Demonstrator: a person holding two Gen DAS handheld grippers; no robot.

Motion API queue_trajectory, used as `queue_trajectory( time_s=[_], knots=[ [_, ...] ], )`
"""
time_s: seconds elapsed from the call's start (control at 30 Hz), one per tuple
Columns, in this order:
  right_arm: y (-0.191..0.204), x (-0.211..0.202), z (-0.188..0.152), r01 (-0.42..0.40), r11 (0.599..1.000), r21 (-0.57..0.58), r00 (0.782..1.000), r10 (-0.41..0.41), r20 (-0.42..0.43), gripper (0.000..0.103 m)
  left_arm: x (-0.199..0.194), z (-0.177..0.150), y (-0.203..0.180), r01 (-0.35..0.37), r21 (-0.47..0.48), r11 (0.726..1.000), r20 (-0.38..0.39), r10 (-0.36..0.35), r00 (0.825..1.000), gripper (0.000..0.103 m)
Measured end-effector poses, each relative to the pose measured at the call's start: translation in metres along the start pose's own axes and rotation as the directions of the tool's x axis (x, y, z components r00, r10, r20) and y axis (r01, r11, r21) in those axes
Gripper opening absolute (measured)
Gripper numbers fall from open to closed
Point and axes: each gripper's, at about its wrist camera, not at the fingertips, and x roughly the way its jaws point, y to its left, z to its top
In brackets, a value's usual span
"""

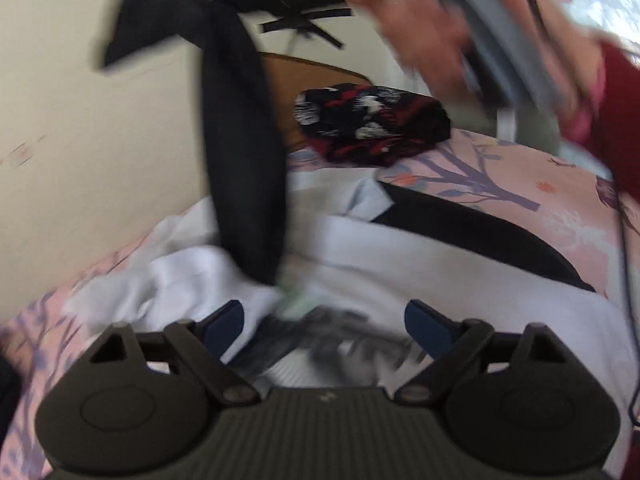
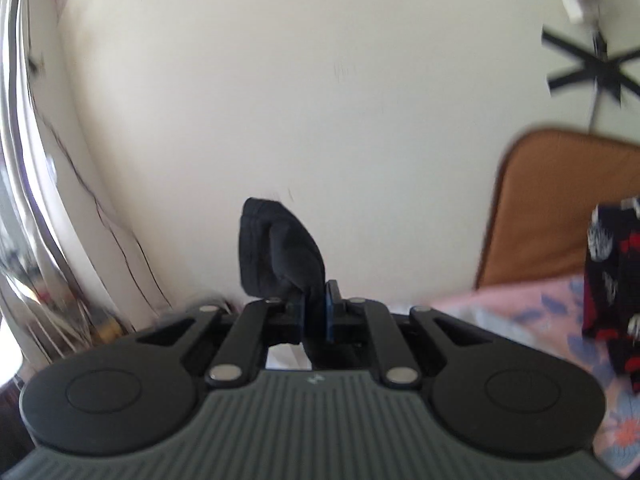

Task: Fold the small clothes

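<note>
Cream wall [image 2: 300, 80], brown headboard [image 2: 560, 200], pink floral bedsheet [image 1: 520, 184]

Left claw [image 1: 324, 320] agape; right claw [image 2: 316, 312] seemingly clamped.

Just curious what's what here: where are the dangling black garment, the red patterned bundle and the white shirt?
black garment [image 1: 240, 168], left wrist view, hanging middle
red patterned bundle [image 1: 372, 124], left wrist view, centre
white shirt [image 1: 400, 256], left wrist view, flat front
</note>
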Motion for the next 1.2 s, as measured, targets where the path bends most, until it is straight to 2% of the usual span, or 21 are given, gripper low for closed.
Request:
queue_trajectory(
  time_s=[0.1, 0.2, 0.27, 0.33, 0.37, 0.47, 0.5, 0.53, 0.57, 0.6, 0.63, 0.67, 0.73, 0.8, 0.87, 0.93, 1.0, 1.07, 1.1, 1.13, 1.2],
  knots=[
    [0.024, -0.010, 0.040, -0.068, 0.998, -0.006, 0.996, 0.068, 0.051, 0.012, 0.031, 0.012, -0.014, -0.003, 0.033, 0.999, 0.000, 0.003, 1.000, 0.090],
    [0.050, -0.018, 0.072, -0.138, 0.990, -0.018, 0.986, 0.139, 0.090, 0.012, 0.054, 0.025, -0.016, -0.104, 0.052, 0.993, 0.019, 0.103, 0.994, 0.090],
    [0.066, -0.020, 0.085, -0.179, 0.984, -0.019, 0.979, 0.180, 0.099, 0.012, 0.064, 0.029, -0.005, -0.209, 0.035, 0.977, 0.043, 0.208, 0.977, 0.090],
    [0.079, -0.020, 0.089, -0.195, 0.980, -0.041, 0.975, 0.199, 0.097, 0.012, 0.064, 0.029, 0.019, -0.328, -0.021, 0.944, 0.041, 0.329, 0.943, 0.090],
    [0.085, -0.017, 0.087, -0.195, 0.979, -0.061, 0.975, 0.200, 0.098, 0.012, 0.061, 0.026, 0.034, -0.391, -0.052, 0.919, 0.027, 0.393, 0.919, 0.090],
    [0.081, -0.013, 0.073, -0.184, 0.979, -0.089, 0.975, 0.193, 0.111, 0.012, 0.042, 0.003, 0.081, -0.563, -0.124, 0.817, -0.023, 0.565, 0.825, 0.090],
    [0.073, -0.009, 0.068, -0.176, 0.981, -0.075, 0.977, 0.184, 0.108, 0.012, 0.033, -0.009, 0.098, -0.608, -0.149, 0.780, -0.052, 0.608, 0.792, 0.090],
    [0.062, -0.003, 0.063, -0.161, 0.986, -0.050, 0.982, 0.165, 0.097, 0.012, 0.027, -0.020, 0.112, -0.638, -0.167, 0.751, -0.086, 0.634, 0.769, 0.090],
    [0.051, 0.002, 0.057, -0.146, 0.989, -0.015, 0.986, 0.147, 0.077, 0.011, 0.024, -0.032, 0.125, -0.659, -0.185, 0.729, -0.137, 0.645, 0.752, 0.090],
    [0.038, 0.010, 0.047, -0.127, 0.992, 0.026, 0.991, 0.125, 0.049, 0.010, 0.023, -0.042, 0.137, -0.668, -0.202, 0.716, -0.194, 0.639, 0.744, 0.090],
    [0.026, 0.019, 0.035, -0.099, 0.993, 0.063, 0.995, 0.098, 0.009, 0.010, 0.023, -0.051, 0.143, -0.668, -0.213, 0.713, -0.241, 0.624, 0.743, 0.090],
    [0.014, 0.032, 0.021, -0.065, 0.994, 0.087, 0.997, 0.068, -0.032, 0.009, 0.022, -0.059, 0.143, -0.656, -0.213, 0.724, -0.267, 0.603, 0.752, 0.090],
    [-0.009, 0.055, -0.010, 0.009, 0.991, 0.132, 0.994, 0.005, -0.106, 0.009, 0.018, -0.067, 0.127, -0.614, -0.167, 0.772, -0.277, 0.561, 0.781, 0.092],
    [-0.033, 0.069, -0.036, 0.065, 0.982, 0.179, 0.986, -0.036, -0.163, 0.008, 0.008, -0.072, 0.096, -0.546, -0.090, 0.833, -0.258, 0.510, 0.821, 0.096],
    [-0.054, 0.077, -0.055, 0.106, 0.968, 0.227, 0.977, -0.059, -0.206, 0.008, -0.011, -0.075, 0.063, -0.425, -0.050, 0.904, -0.228, 0.404, 0.886, 0.097],
    [-0.068, 0.080, -0.068, 0.134, 0.956, 0.261, 0.968, -0.069, -0.242, 0.008, -0.035, -0.077, 0.035, -0.315, -0.014, 0.949, -0.200, 0.306, 0.931, 0.097],
    [-0.075, 0.080, -0.074, 0.161, 0.955, 0.249, 0.959, -0.092, -0.267, 0.008, -0.064, -0.077, 0.022, -0.192, -0.028, 0.981, -0.168, 0.184, 0.968, 0.097],
    [-0.081, 0.075, -0.079, 0.187, 0.958, 0.216, 0.947, -0.118, -0.298, 0.009, -0.090, -0.071, 0.030, -0.128, -0.103, 0.986, -0.126, 0.115, 0.985, 0.097],
    [-0.084, 0.072, -0.082, 0.193, 0.960, 0.201, 0.940, -0.122, -0.318, 0.010, -0.101, -0.065, 0.041, -0.137, -0.147, 0.980, -0.106, 0.123, 0.987, 0.098],
    [-0.083, 0.066, -0.092, 0.199, 0.963, 0.183, 0.932, -0.128, -0.340, 0.013, -0.110, -0.060, 0.055, -0.159, -0.192, 0.968, -0.087, 0.145, 0.986, 0.101],
    [-0.087, 0.052, -0.098, 0.271, 0.954, 0.128, 0.916, -0.214, -0.340, 0.014, -0.123, -0.053, 0.098, -0.244, -0.302, 0.922, -0.053, 0.239, 0.970, 0.103]
  ],
)
